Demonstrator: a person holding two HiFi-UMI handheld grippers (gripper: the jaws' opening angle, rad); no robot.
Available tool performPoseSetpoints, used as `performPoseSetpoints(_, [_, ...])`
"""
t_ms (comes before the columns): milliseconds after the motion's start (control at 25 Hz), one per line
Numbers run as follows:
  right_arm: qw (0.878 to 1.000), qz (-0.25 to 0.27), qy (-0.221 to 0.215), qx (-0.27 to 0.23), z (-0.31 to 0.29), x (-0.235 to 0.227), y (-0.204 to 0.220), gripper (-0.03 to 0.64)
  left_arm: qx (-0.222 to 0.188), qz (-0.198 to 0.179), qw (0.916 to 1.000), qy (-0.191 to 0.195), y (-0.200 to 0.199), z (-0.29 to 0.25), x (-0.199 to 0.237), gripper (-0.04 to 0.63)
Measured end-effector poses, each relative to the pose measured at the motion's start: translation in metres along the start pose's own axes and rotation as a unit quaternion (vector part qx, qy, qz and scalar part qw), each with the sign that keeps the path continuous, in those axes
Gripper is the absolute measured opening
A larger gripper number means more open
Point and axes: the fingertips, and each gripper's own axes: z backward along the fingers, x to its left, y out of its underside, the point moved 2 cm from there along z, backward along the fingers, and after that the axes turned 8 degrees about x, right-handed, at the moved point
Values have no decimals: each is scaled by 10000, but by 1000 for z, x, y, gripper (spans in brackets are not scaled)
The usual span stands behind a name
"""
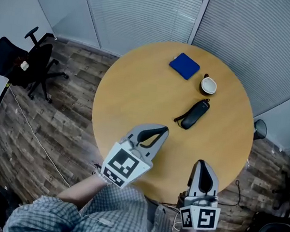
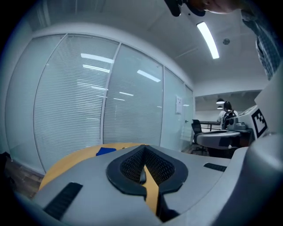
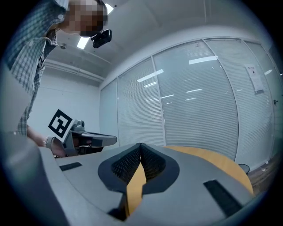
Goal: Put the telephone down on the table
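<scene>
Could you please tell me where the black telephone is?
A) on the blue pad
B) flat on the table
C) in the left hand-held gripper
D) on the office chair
B: the telephone lies flat on the table, a little short of the white cup, with nothing gripping it.

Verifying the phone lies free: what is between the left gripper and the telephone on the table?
Only bare tabletop, as the head view shows. The left gripper, shut and empty, is apart from the telephone.
</scene>
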Motion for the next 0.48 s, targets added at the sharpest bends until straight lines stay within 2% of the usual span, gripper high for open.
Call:
performPoseSetpoints(160, [9998, 91, -110, -100, -6, 12, -9, 11, -44, -40, 10000, -29, 3, 25, -3, 6])
performPoseSetpoints(360, [9987, 332, -361, -160, -13, 29, -20, 11, -230, 533, 9983, 33, 4, 49, -4, 6])
performPoseSetpoints(480, [9981, 426, -398, -189, -13, 35, -24, 11, -207, 519, 9983, 135, 5, 55, -9, 6])
